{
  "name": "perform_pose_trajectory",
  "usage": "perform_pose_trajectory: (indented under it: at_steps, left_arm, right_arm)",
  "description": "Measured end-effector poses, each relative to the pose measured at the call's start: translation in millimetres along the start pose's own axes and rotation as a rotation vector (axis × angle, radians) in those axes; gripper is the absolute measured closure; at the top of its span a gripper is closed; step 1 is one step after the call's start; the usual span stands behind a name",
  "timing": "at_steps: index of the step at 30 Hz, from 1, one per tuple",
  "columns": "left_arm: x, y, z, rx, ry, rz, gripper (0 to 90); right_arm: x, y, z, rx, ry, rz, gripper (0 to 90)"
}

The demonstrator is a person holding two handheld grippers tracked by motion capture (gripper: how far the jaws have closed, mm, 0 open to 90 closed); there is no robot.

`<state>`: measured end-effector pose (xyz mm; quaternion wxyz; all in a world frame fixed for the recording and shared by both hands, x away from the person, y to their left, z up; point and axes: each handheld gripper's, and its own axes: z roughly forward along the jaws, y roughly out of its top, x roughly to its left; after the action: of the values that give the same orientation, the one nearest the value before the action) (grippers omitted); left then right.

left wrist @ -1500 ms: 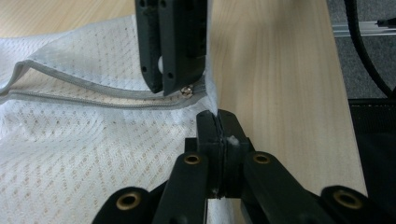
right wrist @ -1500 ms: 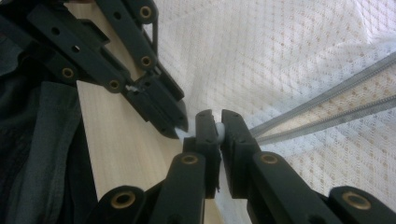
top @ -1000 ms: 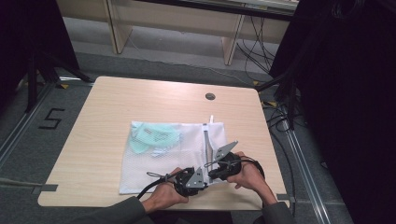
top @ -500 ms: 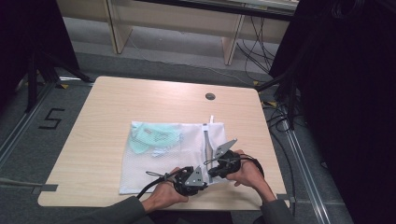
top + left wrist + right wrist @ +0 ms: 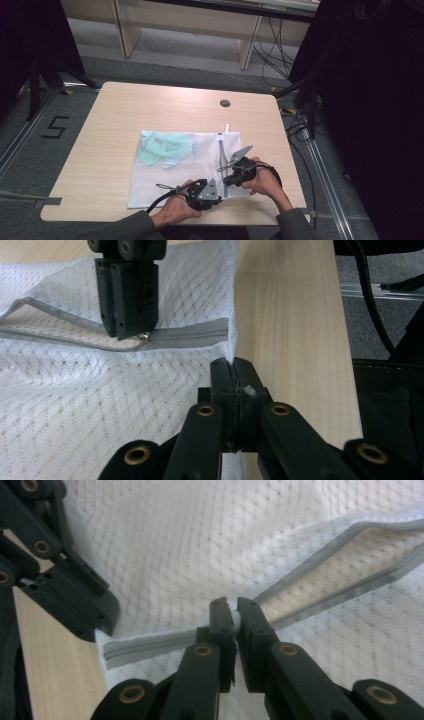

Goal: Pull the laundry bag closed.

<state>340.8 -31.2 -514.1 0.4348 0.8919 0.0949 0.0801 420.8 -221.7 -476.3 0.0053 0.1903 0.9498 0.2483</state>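
From the high view, one white mesh bag (image 5: 180,170) lies flat on the tabletop (image 5: 115,115), near its front edge, with bare wood left and beyond. One green cloth (image 5: 162,147) sits inside. In the left gripper view, the left gripper (image 5: 233,371) is clamped on the bag's corner. In the right gripper view, the right gripper (image 5: 233,614) pinches the zipper pull (image 5: 234,618) where the grey zipper (image 5: 345,577) splits.

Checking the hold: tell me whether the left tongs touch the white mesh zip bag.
Touching. In the left gripper view, the left tongs are shut on the white mesh zip bag at its corner edge.
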Motion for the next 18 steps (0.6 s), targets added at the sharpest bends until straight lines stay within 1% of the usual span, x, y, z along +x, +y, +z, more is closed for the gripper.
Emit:
perform_pose_trajectory:
  at_steps: [1,2,3,4,6,8,9,12,13,14,15,16,17,18]
  left_arm:
    - [0.1,0.1,0.0,-0.002,0.0,-0.004,88.8]
    - [0.5,0.1,-0.2,0.0,-0.002,-0.005,88.8]
    - [1.2,0.0,-0.7,0.006,0.001,0.003,88.8]
    - [1.3,-0.3,-0.9,0.005,0.002,0.002,88.8]
    - [0.5,-0.1,-0.8,-0.001,-0.005,-0.008,88.8]
    - [0.2,0.3,-1.2,0.005,-0.006,0.009,88.9]
    - [0.3,0.2,-1.4,0.008,-0.005,0.013,88.8]
    - [-0.3,0.4,-1.0,-0.006,-0.001,-0.001,88.8]
    - [-0.3,0.3,-1.1,-0.005,-0.001,0.002,88.9]
    - [-0.1,0.4,-1.6,0.001,-0.008,0.003,88.9]
    - [0.1,0.4,-1.9,0.006,-0.005,0.009,88.9]
    - [-0.1,0.5,-1.9,0.005,-0.003,0.009,88.8]
    - [-0.5,0.6,-1.6,0.0,-0.004,0.003,88.8]
    - [-0.3,0.7,-1.8,0.002,-0.007,0.004,88.8]
  right_arm:
    - [-0.4,0.4,-0.3,0.007,0.0,0.004,86.7]
    - [-1.4,0.8,0.4,0.004,-0.002,-0.003,86.7]
    - [-2.0,1.7,1.0,0.0,0.001,-0.005,86.7]
    - [-2.0,1.7,1.0,0.0,0.001,-0.005,86.7]
    - [-2.6,2.7,0.6,0.011,-0.005,-0.006,86.7]
    - [-4.0,3.4,1.3,0.005,-0.004,-0.009,86.7]
    - [-4.7,3.8,0.9,0.004,-0.012,-0.012,86.7]
    - [-7.4,3.7,1.3,0.004,0.001,-0.007,86.7]
    - [-8.1,3.3,0.4,0.006,0.004,0.009,86.6]
    - [-8.1,3.3,0.4,0.006,0.004,0.009,86.6]
    - [-7.3,3.1,0.1,0.007,0.006,0.03,86.7]
    - [-10.8,3.3,0.6,-0.01,-0.007,-0.003,86.7]
    - [-9.9,3.6,-0.1,-0.002,-0.002,0.015,86.7]
    - [-10.7,4.2,-0.8,-0.007,-0.009,0.0,86.7]
